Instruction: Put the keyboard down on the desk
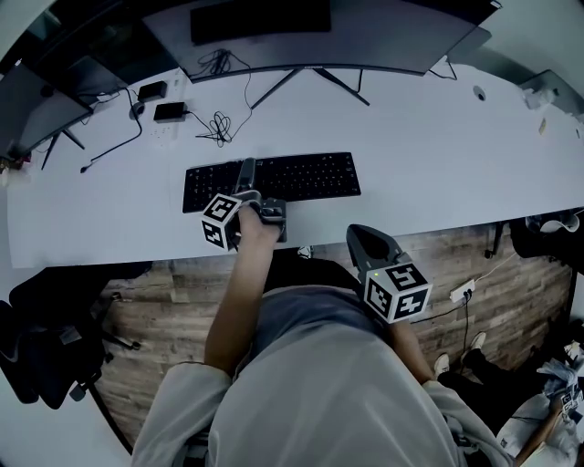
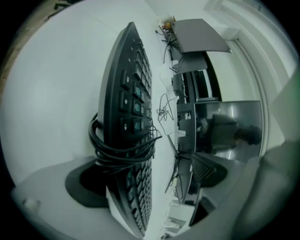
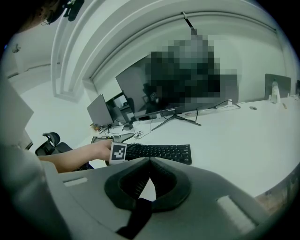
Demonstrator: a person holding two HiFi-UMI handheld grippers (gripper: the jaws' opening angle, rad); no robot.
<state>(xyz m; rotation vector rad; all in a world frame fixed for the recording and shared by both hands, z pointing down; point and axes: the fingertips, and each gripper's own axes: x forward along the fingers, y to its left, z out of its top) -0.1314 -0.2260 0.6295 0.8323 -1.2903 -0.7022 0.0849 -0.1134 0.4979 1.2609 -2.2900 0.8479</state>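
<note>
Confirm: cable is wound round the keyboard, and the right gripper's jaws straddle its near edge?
Wrong gripper. The left gripper straddles the near edge of the keyboard, as the head view shows. The right gripper is shut and empty. The cable is wound round it.

Large monitor (image 1: 301, 27) at rear, stand legs splayed. Tangled cable (image 1: 219, 126) near black adapter (image 1: 171, 111). Office chair (image 1: 46, 337) on wooden floor (image 1: 493, 292), left.

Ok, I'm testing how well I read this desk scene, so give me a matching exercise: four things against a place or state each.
Things:
1 keyboard
2 left tool
3 right tool
4 monitor

Place or state:
a jaws together, nothing between
b at the back of the desk
c jaws apart, keyboard between
d cable wound round it

Pairs: 1-d, 2-c, 3-a, 4-b
</note>
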